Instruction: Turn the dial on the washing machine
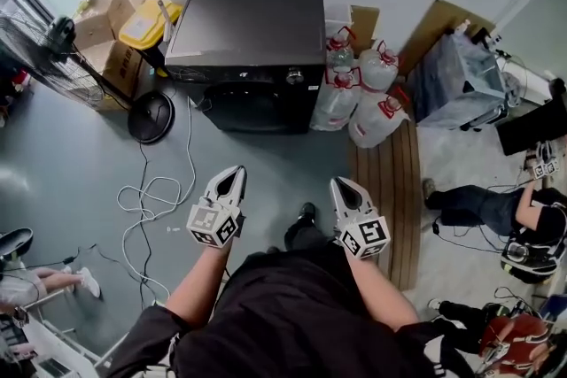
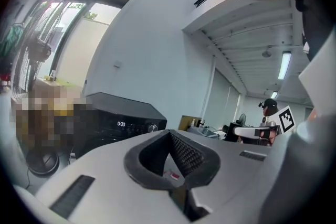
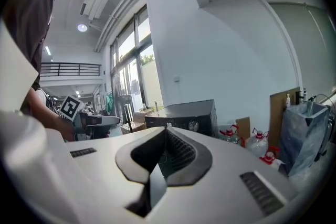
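1. Right gripper [image 1: 344, 184]: I read its jaws as pressed together with nothing between them. It hangs in the air in front of my body, tips pointing toward 12 o'clock.
2. Left gripper [image 1: 232, 173]: its jaws are likewise together and hold nothing. It sits level with the right one, tips toward 12 o'clock.
3. Target: the dial [image 1: 295, 77] is the round silver knob at the right end of the control panel on the washing machine [image 1: 252, 22]. The machine stands against the far wall.
4. Bearing: from the right gripper the dial lies at about 11 o'clock; from the left gripper, at about 1 o'clock. Both grippers are well apart from it.
5. Nearer tool: I judge the right gripper slightly nearer, since the dial is offset to the machine's right side.
6. Axis: the dial faces out of the front panel toward me, so I judge its turning axis to run along the 6-to-12 line. The jaws must part, then approach head-on.
7. Surroundings: water jugs [image 1: 368, 93] stand just beside the machine at its 3 o'clock. A white cable [image 1: 149, 195] lies on the floor at my 10 o'clock.
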`<state>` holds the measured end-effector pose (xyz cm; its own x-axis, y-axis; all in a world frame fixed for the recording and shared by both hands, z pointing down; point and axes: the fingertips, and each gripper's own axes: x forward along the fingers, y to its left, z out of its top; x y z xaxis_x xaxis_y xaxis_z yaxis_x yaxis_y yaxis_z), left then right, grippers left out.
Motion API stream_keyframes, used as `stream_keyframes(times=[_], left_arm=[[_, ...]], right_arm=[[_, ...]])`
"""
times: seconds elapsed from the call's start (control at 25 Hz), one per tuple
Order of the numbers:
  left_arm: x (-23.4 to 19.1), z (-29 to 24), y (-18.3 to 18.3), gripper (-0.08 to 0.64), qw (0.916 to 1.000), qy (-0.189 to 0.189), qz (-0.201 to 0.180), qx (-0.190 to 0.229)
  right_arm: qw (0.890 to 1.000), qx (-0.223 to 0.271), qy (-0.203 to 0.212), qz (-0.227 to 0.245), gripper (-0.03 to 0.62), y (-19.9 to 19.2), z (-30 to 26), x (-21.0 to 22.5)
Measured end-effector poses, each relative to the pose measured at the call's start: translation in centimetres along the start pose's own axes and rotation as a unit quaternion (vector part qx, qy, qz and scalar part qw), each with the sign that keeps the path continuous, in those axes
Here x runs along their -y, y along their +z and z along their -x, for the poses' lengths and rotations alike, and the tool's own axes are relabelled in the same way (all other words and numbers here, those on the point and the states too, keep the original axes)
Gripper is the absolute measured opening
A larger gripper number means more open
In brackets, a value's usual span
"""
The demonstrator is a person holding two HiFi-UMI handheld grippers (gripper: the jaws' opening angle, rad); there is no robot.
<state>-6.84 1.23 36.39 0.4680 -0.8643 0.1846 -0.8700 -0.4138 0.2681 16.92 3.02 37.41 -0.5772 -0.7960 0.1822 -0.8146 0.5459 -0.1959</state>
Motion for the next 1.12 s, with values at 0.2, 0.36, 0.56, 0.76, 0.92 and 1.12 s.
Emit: stream_keyframes(times=[0.2, 0.36, 0.56, 0.76, 0.92, 1.12], left_arm=[[-0.4, -4.0, 1.1, 0.015, 0.9998, 0.019, -0.003, -0.002], [-0.3, -7.1, 1.3, 0.015, 0.9995, 0.032, -0.009, -0.001], [-0.8, -10.5, 1.3, 0.015, 0.9988, 0.047, -0.014, -0.003], [-1.8, -13.4, 1.1, 0.015, 0.9985, 0.050, -0.023, -0.007], [-3.2, -15.6, 0.6, 0.015, 0.9984, 0.049, -0.025, -0.012], [-5.7, -18.6, -0.1, 0.015, 0.9989, 0.036, -0.027, -0.012]], right_arm=[[1.000, -0.006, 0.024, -0.001, 0.023, 1.2, -3.2, 3.6], [0.999, -0.008, 0.046, -0.005, 0.023, 1.5, -5.6, 6.3], [0.998, -0.007, 0.070, -0.005, 0.023, 1.8, -8.9, 9.2], [0.997, 0.000, 0.075, 0.010, 0.021, 1.9, -12.4, 11.1], [0.997, 0.004, 0.081, 0.001, 0.022, 1.6, -15.5, 11.8], [0.997, 0.009, 0.080, 0.006, 0.023, 1.1, -19.8, 12.2]])
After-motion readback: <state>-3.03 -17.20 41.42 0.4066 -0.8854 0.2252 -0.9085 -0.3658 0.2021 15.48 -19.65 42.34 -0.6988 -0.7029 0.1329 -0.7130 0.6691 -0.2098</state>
